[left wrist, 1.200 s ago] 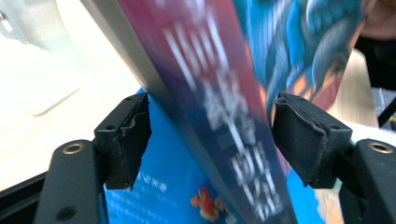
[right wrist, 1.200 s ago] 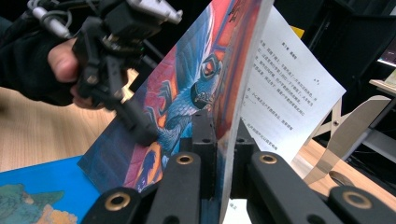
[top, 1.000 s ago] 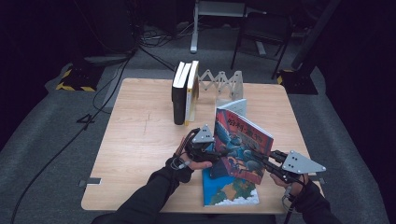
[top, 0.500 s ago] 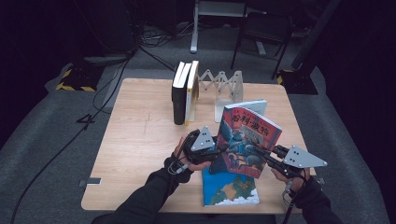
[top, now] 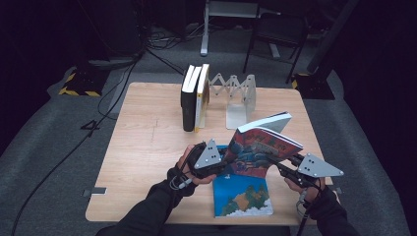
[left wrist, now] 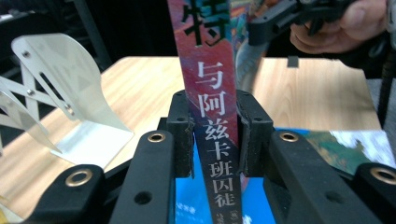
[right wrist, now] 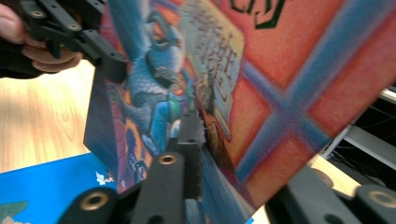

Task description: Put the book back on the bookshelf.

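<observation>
While the red book (top: 263,150) is held tilted above the blue book (top: 243,196) | left gripper (left wrist: 212,135) is clamped on its spine, jaws just closing | right gripper (right wrist: 233,154) is loosening on the cover | risk: book is tipped or dropped if one-sided grip slips.

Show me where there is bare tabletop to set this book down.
Free: the wide wooden tabletop left of the two upright books, and the far right strip beside the white folding bookend. Crowded: the near middle, where the blue picture book lies.
</observation>
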A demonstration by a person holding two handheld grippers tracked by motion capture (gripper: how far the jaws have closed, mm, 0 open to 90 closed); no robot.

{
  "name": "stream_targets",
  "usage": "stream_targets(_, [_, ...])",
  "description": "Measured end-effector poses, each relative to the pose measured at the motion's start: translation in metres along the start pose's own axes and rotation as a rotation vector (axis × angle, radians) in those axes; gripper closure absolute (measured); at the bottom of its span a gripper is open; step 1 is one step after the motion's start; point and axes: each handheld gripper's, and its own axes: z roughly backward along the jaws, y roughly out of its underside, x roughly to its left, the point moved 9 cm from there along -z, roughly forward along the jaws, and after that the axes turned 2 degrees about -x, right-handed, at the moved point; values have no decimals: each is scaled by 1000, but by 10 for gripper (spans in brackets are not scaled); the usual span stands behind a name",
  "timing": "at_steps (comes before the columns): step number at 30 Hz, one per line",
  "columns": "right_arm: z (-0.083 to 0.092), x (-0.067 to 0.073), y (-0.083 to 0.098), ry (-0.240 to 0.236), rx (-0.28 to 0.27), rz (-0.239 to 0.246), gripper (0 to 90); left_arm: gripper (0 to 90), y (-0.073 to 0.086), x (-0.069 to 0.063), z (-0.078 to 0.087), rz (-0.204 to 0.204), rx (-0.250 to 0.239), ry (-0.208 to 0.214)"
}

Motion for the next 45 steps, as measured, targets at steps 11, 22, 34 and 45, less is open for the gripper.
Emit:
stream_targets(11, [8, -17, -1, 80, -10, -73, 480, 742, 18, -9, 11, 37, 30, 36])
stream_targets(22, [-14, -21, -5, -17, -9, -148, 402, 738, 19, -9, 11, 57, 25, 31])
stream_targets(34, [-18, -18, -9, -17, -7, -150, 412, 647, 4, -12, -2, 68, -6, 24])
stream_targets(45, [-18, -17, -8, -6, 3, -144, 423, 595, -22, -4, -8, 112, -94, -6])
